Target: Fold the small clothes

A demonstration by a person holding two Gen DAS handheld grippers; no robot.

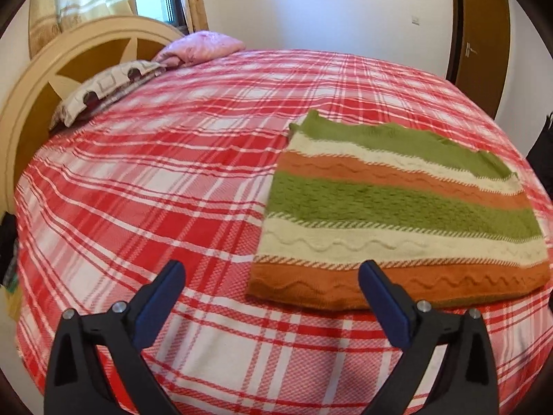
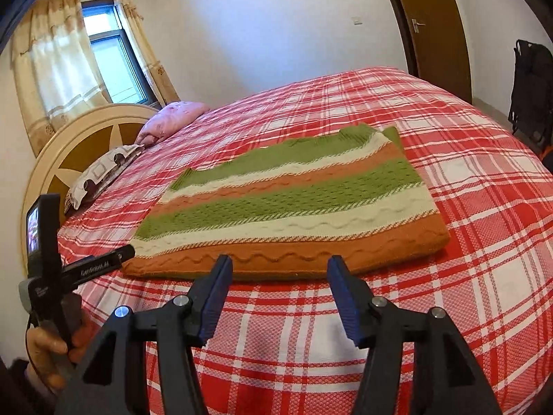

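A folded knit sweater (image 1: 397, 204) (image 2: 287, 200) with green, cream and orange stripes lies flat on the red plaid bed (image 1: 155, 180) (image 2: 484, 214). In the left wrist view my left gripper (image 1: 272, 271) stands wide open at the sweater's near left corner, its pads pressing on nothing. My right gripper (image 2: 280, 264) is open too, just short of the sweater's near orange edge, with only the bedcover between its fingers. At the left of the right wrist view, a hand (image 2: 48, 349) grips the left tool's handle.
A cream and brown headboard (image 1: 69, 58) (image 2: 69, 152) with two pillows (image 1: 107, 86) (image 2: 172, 119) stands at the far left. A curtained window (image 2: 114, 58) is behind it. A brown door (image 1: 484, 41) (image 2: 435, 27) and a black bag (image 2: 528, 93) are on the right.
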